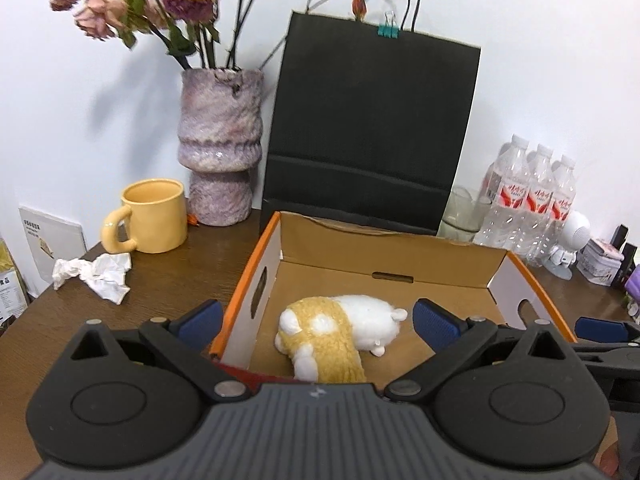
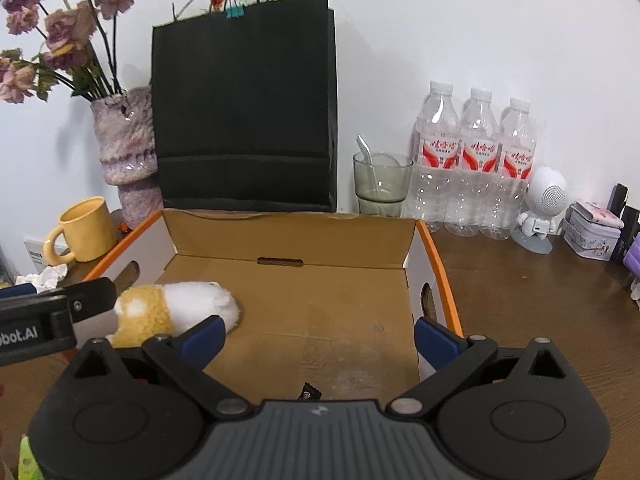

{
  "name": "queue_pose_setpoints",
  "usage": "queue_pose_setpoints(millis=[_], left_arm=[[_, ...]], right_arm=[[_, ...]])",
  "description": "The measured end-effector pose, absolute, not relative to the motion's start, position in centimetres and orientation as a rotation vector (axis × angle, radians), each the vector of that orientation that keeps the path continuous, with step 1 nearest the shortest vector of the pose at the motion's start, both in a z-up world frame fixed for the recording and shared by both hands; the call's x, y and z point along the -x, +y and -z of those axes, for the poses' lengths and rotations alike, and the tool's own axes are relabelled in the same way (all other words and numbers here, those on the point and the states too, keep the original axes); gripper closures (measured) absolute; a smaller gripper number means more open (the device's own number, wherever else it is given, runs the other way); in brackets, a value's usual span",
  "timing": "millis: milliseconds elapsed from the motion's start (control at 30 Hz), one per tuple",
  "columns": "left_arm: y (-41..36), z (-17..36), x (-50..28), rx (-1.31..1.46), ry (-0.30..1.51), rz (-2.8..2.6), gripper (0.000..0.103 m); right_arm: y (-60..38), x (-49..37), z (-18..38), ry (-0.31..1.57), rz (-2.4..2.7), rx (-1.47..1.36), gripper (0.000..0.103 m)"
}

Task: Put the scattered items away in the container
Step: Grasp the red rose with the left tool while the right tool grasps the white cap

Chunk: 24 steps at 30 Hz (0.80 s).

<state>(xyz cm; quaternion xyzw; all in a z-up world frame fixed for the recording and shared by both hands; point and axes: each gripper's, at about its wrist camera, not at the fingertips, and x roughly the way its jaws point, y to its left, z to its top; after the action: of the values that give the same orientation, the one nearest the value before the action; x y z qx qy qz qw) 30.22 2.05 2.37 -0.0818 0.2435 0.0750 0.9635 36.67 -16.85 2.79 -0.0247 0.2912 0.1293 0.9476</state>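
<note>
The crumpled tissue (image 1: 94,275) lies near the counter's (image 1: 168,280) left edge. The plush toy (image 1: 336,336) rests inside the cardboard box (image 1: 400,252). Left gripper (image 1: 320,322) and right gripper (image 2: 318,336): jaws spread, empty. Release step appears complete; next, fetch the tissue.

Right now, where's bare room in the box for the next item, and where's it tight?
Free: the box floor from the plush toy across to the right wall, and back to the far wall. Tabletop right of the box is bare too. Crowded: the box's left side with the plush; behind the box, the black bag, glass and bottles.
</note>
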Motion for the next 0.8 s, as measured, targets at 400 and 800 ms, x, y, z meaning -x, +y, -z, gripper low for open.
queue_pose_setpoints(millis=[400,800], left_arm=[[3.7,-4.5,-20.6,0.162,0.404,-0.124,0.000],[7.5,-1.1,-13.0,0.133,0.481,-0.188,0.000]], right_arm=[[-22.2,-27.4,-5.6,0.494,-0.260,0.059,0.002],[-28.5,-19.0,-1.2,0.549,-0.183,0.091,0.002]])
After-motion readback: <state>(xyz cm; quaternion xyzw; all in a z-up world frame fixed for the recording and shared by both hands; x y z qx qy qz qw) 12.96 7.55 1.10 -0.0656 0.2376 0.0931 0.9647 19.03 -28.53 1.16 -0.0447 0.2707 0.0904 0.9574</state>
